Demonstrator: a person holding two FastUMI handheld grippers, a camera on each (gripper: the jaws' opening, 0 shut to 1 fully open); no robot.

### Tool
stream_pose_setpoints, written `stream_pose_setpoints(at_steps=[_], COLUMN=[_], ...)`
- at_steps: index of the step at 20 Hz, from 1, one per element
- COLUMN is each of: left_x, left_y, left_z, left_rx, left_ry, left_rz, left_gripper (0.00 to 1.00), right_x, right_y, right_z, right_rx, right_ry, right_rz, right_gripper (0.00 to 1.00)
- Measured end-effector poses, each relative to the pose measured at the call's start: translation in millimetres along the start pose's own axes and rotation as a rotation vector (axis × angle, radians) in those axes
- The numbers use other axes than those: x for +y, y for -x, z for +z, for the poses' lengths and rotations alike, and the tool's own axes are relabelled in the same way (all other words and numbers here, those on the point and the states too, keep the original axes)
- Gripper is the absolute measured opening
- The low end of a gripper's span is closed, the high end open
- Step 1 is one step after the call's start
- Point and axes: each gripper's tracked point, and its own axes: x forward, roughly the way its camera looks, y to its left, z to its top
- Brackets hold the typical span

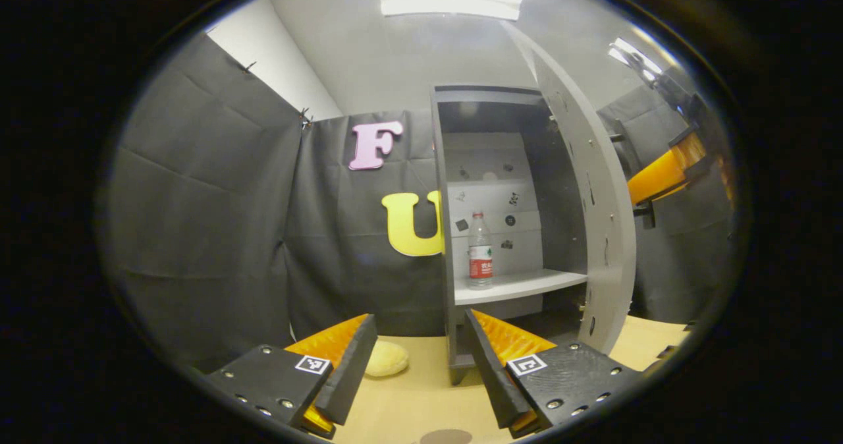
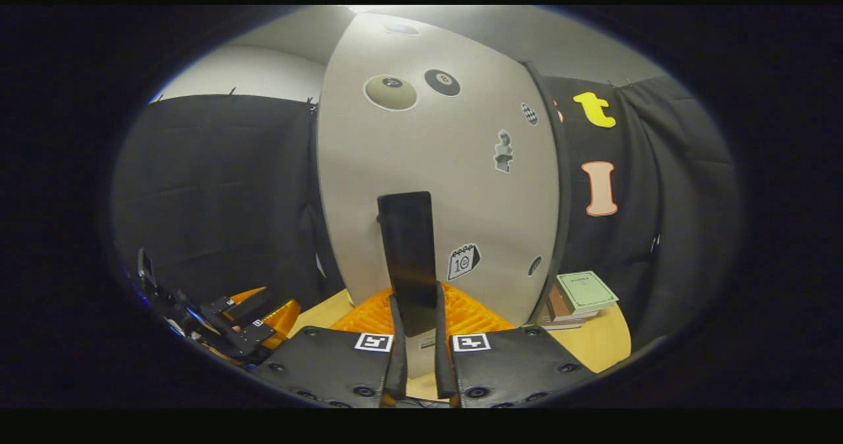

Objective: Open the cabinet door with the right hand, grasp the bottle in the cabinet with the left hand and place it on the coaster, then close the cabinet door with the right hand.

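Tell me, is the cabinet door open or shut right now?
Open. The cabinet door is swung out, showing the bottle upright on the shelf inside.

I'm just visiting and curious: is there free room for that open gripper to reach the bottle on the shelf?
Probably. The door stands wide, and the shelf lies bare to the right of the bottle, up to the cabinet's side wall. Left of the bottle it is tight against the frame. The left gripper is open, with bare table ahead beside a pale round object.
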Motion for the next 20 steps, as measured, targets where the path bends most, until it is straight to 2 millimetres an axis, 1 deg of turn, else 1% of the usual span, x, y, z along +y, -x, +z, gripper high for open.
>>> stream_pose_setpoints(at_steps=[4,5,6,7,8,10,13,17,18,19,20], left_x=[-36,-45,-53,-61,-67,-78,-92,-103,-105,-107,-108], left_y=[0,-1,-1,-1,-1,0,4,12,14,16,20], left_z=[8,8,7,8,7,8,10,16,17,19,21], left_rx=[-0.007,-0.003,0.001,0.005,0.008,0.01,0.01,0.005,0.004,0.002,0.0], left_ry=[0.0,0.001,0.003,0.006,0.007,0.002,0.001,-0.008,-0.012,-0.016,-0.02], left_rz=[-0.027,-0.034,-0.039,-0.045,-0.051,-0.055,-0.06,-0.06,-0.059,-0.059,-0.059], left_gripper=[0.8,0.8,0.8,0.82,0.8,0.8,0.8,0.8,0.8,0.8,0.8], right_x=[-6,-8,-10,-11,-13,-16,-21,-30,-34,-37,-39], right_y=[2,3,3,4,4,7,9,16,13,13,12], right_z=[1,1,0,0,0,1,1,2,3,4,4], right_rx=[-0.01,-0.011,-0.014,-0.015,-0.017,-0.02,-0.025,-0.044,-0.049,-0.054,-0.058], right_ry=[-0.019,-0.021,-0.021,-0.02,-0.021,-0.021,-0.017,-0.009,-0.008,-0.012,-0.025], right_rz=[0.032,0.033,0.032,0.03,0.026,0.016,-0.005,-0.046,-0.06,-0.071,-0.075], right_gripper=[0.19,0.17,0.2,0.2,0.19,0.17,0.18,0.17,0.18,0.17,0.17])
